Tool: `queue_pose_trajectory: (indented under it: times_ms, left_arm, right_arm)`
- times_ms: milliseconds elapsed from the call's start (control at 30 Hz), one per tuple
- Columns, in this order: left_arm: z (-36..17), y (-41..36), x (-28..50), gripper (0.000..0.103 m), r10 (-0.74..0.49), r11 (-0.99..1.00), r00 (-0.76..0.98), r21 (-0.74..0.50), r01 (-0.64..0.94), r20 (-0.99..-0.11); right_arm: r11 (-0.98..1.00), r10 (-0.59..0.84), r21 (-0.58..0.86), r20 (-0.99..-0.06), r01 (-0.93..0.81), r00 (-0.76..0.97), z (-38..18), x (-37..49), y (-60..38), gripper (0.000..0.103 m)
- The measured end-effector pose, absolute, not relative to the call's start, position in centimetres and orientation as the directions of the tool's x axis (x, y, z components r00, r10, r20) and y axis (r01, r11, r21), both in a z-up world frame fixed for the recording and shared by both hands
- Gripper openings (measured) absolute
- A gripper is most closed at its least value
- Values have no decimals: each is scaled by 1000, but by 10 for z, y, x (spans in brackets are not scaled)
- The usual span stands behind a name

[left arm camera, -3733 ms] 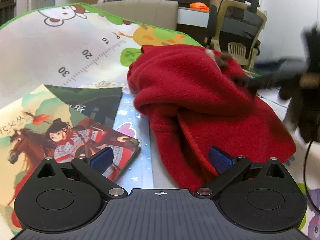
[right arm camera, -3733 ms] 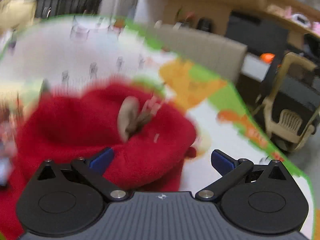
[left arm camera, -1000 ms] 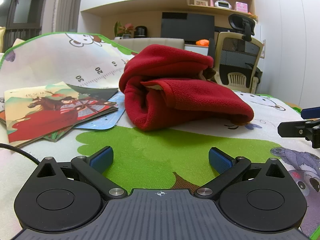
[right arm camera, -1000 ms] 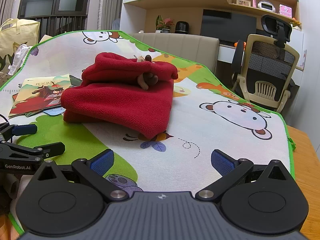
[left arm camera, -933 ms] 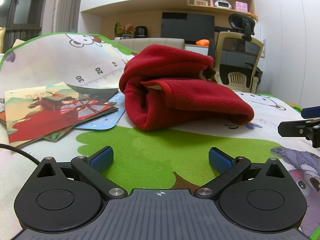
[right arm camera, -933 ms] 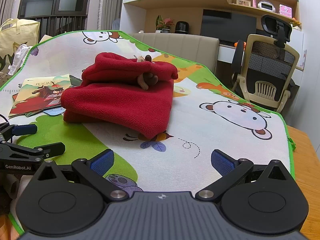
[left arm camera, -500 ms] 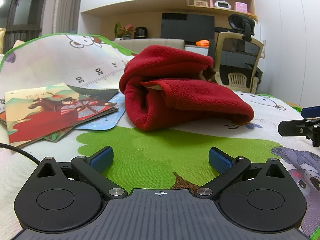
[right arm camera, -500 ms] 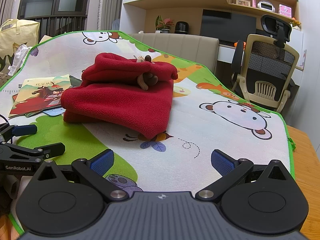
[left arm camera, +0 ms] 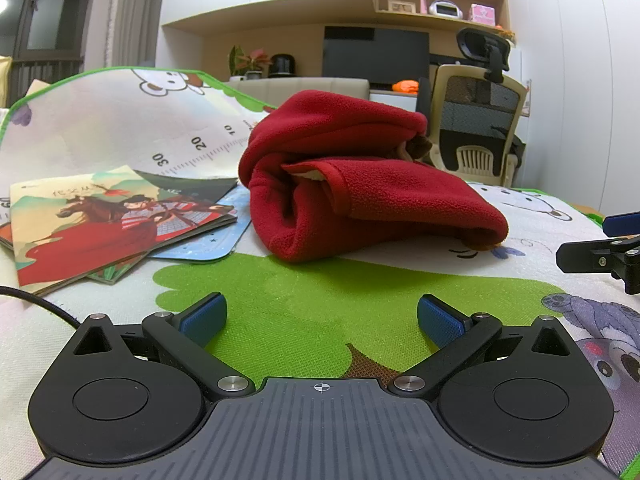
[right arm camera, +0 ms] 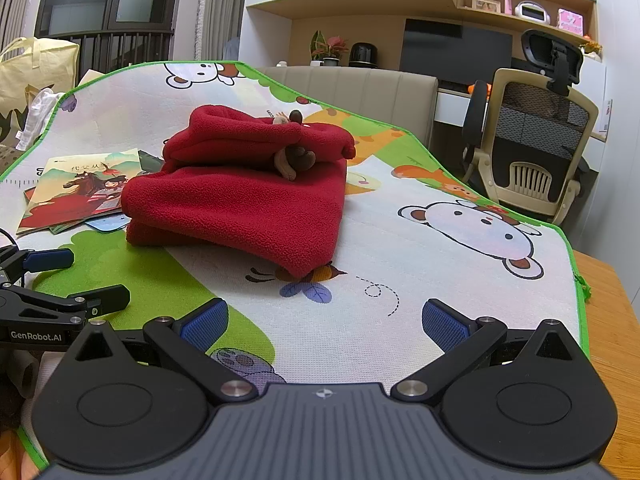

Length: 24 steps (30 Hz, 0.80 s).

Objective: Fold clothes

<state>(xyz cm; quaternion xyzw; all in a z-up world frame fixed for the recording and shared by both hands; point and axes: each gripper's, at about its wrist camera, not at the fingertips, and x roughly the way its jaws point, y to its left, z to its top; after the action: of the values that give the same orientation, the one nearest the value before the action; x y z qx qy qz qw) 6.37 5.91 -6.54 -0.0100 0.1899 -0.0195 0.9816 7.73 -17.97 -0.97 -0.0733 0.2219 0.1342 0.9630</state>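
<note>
A red fleece garment lies folded in a thick bundle on the cartoon play mat, with a small brown trim piece poking out near its top. The right wrist view shows the same garment in the mat's middle. My left gripper rests low on the mat in front of the bundle, open and holding nothing. My right gripper is also open and empty, well short of the garment. Each gripper shows at the edge of the other's view: the right one, the left one.
Picture books lie fanned out left of the garment on the mat. A black cable runs along the near left. An office chair and a beige sofa back stand beyond the mat. Bare wooden table shows at the right.
Earlier both grippers were close over the red garment, handling it. They have since pulled back and low to the mat; over the last second nothing has moved.
</note>
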Motion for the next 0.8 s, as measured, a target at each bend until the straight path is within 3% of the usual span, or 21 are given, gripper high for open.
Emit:
queue_pose_trajectory:
  times_ms: [800]
  left_arm:
    - [-65,59,64,103,-39,999,926,-26,32,-377]
  right_arm:
    - [954,225,-80,-452,-290,863,-10,79,-181,103]
